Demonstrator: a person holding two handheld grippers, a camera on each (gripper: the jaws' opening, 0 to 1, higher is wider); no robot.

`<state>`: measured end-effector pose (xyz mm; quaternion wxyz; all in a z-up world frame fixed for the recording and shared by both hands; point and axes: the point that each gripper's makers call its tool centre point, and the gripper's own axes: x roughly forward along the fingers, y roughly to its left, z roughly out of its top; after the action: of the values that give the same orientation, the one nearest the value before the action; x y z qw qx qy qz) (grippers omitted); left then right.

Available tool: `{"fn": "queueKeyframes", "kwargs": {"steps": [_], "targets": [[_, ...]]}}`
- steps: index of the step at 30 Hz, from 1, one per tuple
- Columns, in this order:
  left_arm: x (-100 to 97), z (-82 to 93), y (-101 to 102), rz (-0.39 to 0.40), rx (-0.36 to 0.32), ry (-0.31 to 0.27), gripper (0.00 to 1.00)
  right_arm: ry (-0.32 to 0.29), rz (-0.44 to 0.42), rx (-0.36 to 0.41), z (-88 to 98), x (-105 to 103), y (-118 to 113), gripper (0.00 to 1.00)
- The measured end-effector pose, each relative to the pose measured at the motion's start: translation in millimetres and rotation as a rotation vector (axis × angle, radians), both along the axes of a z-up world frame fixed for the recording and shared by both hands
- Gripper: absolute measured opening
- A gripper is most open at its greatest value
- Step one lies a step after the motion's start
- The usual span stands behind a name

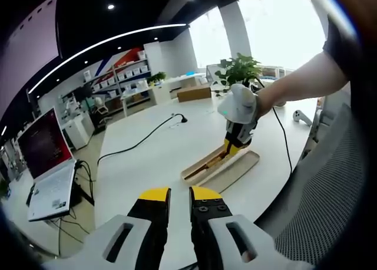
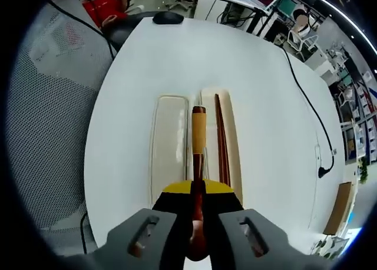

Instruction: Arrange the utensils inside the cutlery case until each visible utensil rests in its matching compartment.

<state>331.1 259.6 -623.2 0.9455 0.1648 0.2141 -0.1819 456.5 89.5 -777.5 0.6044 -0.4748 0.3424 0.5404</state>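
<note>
While the right gripper is clamped on the spoon, the spoon hangs over the cutlery case, handle pointing forward along the jaws, approx. above the ridge between the two trays. Handle is dark wood w/ a yellow-tan wrapped band; the bowl end is hidden between the jaws, so the exact grip point cannot be read.

Handling, as a judgement: spoon is light, stiff, smooth-finished. Expect it to pivot or slip if held loosely near one end. Best hold is on the neck just behind the bowl, jaws across the narrow section; a firm squeeze is OK, breakage risk low.

Chopsticks, a dark-red pair, already lie lengthwise in the right-hand tray. Left-hand tray looks bare, so prob. the spoon's slot. The case is pale, shallow and light; may slide on the white table if nudged.

Left gripper: jaws nearly together w/ a narrow gap, nothing between them, held back near the table edge, well apart from the case. Right gripper shows there in the person's hand, upright over the case's far end.

A black cable runs across the table, clear of the case.
</note>
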Motion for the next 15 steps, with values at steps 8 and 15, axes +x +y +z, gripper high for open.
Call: {"fn": "queueKeyframes", "kwargs": {"steps": [8, 15], "targets": [[0.7, -1.4, 2, 0.006, -0.001, 0.005, 0.12, -0.053, 0.018, -0.006, -1.7, 15, 8, 0.00], [0.8, -1.7, 4, 0.014, -0.002, 0.006, 0.12, -0.049, 0.040, -0.014, -9.5, 19, 20, 0.00]]}}
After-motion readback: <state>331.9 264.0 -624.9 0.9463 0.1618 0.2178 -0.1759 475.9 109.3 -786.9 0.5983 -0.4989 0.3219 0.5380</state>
